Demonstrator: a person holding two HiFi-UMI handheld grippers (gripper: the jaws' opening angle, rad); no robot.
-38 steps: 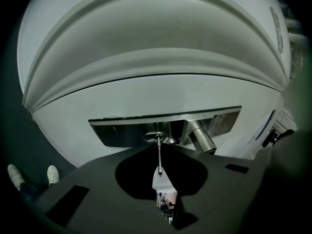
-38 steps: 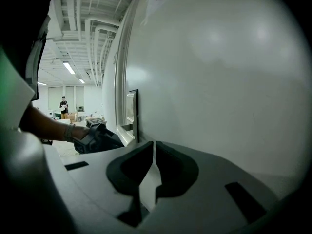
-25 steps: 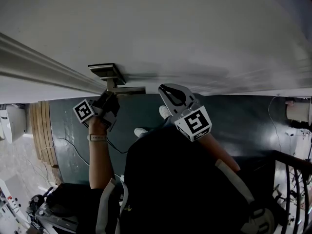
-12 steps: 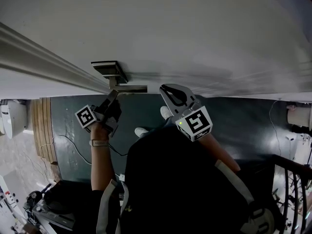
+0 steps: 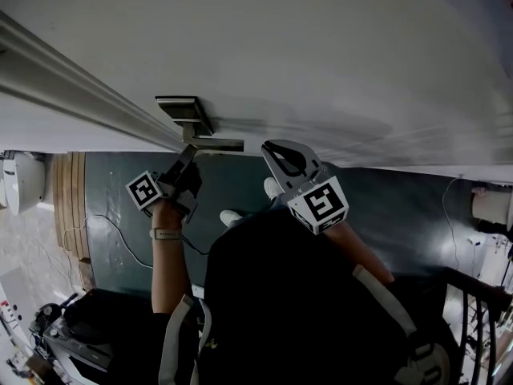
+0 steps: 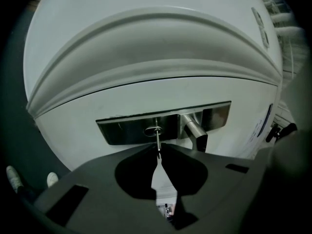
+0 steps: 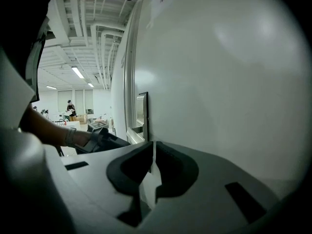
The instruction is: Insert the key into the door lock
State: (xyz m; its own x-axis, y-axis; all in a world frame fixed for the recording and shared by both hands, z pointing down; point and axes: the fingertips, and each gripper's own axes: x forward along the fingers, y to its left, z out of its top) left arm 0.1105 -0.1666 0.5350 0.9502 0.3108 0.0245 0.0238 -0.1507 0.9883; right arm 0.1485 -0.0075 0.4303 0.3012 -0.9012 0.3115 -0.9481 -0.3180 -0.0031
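Your left hand-held gripper (image 6: 158, 151) has its jaws pressed together on the key (image 6: 157, 139), pinching it near the bow so that the thin blade sticks straight out ahead of the jaw tips. Seen along those jaws, the blade points at the oval keyhole (image 6: 152, 130) in the metal lock plate (image 6: 122, 130) on the white door (image 6: 204, 91), and its tip sits right at the mouth of the hole. You cannot tell from here whether the tip is already a little way inside or only touching the rim.

What matters for the next move is that the key's long axis runs nearly square to the plate, with the keyhole directly in front of the left hand-held gripper and the lever handle (image 6: 195, 133) just to its right. A straight push along the blade looks like what is called for; a sideways tilt would likely jam the tip against the rim of the hole.

Your right hand-held gripper (image 7: 152, 157) has its jaws together on nothing. It hangs beside the door face to the right of the handle, farther from the lock than the left one, and takes no part in this step.
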